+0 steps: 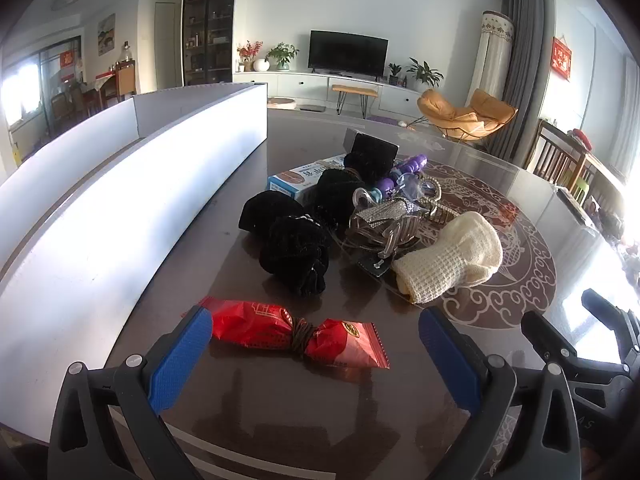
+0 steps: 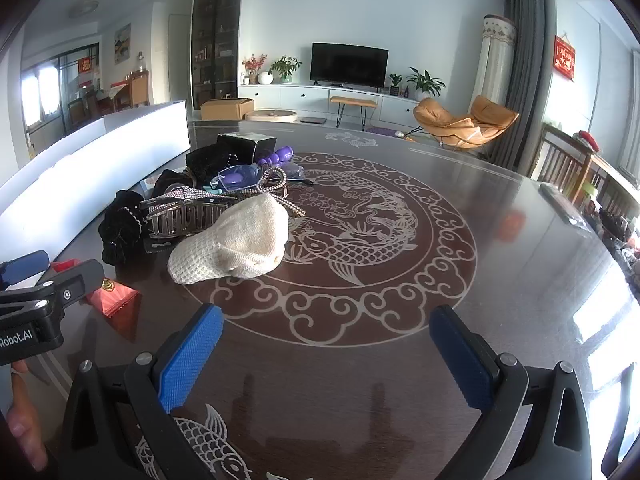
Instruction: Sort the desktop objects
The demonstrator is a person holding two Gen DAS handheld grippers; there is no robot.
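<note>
A red snack packet (image 1: 298, 336) tied with a brown hair band lies on the dark table just ahead of my left gripper (image 1: 316, 352), which is open and empty. Behind it sits a pile: black velvet scrunchies (image 1: 294, 250), a rhinestone hair claw (image 1: 384, 226), a cream knitted pouch (image 1: 450, 258), a blue box (image 1: 298, 178), purple items (image 1: 408, 168) and a black box (image 1: 374, 150). My right gripper (image 2: 326, 354) is open and empty over the fish pattern, right of the cream pouch (image 2: 236, 246). The left gripper (image 2: 36, 292) shows at the right wrist view's left edge.
A long white partitioned box (image 1: 132, 200) stands along the table's left side. The round table (image 2: 500, 240) has a glass top with a koi design. A remote-like object (image 2: 564, 208) lies at the far right edge. Chairs stand to the right.
</note>
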